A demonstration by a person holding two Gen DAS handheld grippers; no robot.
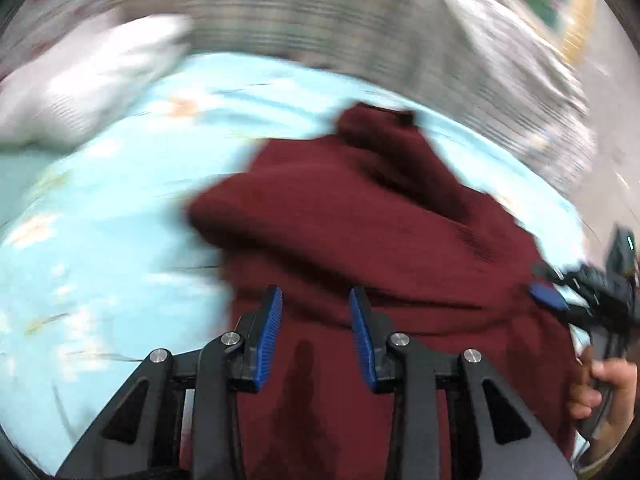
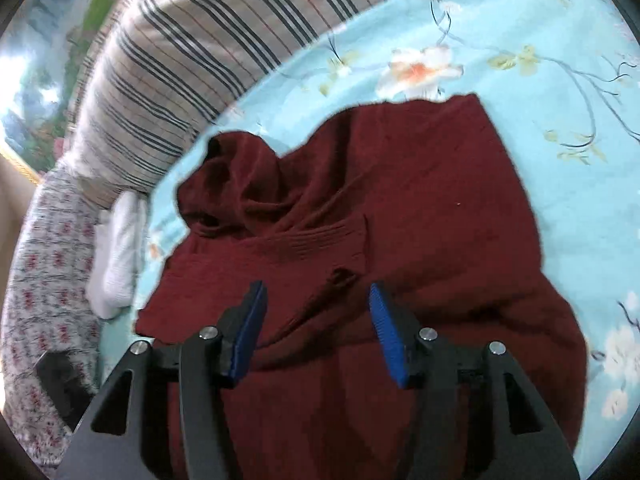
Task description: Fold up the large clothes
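A beige pillow with dark plaid stripes [image 2: 192, 60] runs along the far edge of the bed, whose pale blue sheet printed with white and orange flowers [image 2: 520, 92] carries everything else. Beside the pillow's end lies a white ribbed cloth bundle [image 2: 118, 252], close to the garment's edge but apart from it, and past that hangs a white fabric with a small red and grey pattern [image 2: 44, 264], on which sits a dark object too cut off to identify. A painted green and blue wall [image 2: 36, 80] shows in the far corner. Nothing rests on top of the garment. The left wrist view is heavily smeared, so the pillow and white bundle there read only as streaks. In that view the right gripper [image 1: 550, 298] appears at the edge, with one blue pad over the garment's border and the person's right hand [image 1: 604, 392] partly cropped. The dark maroon knitted sweater [image 2: 380, 208] lies spread in the middle of the bed, its hood or collar bunched into a rumpled heap toward the pillow, a ribbed band crossing below it, and soft folds along the near side. The left gripper [image 1: 316, 300] hovers over the near part of the sweater with its blue-padded fingers [image 1: 270, 328] apart and nothing between them. From its own camera, the right gripper's fingers [image 2: 386, 332] also stand wide apart above the cloth.
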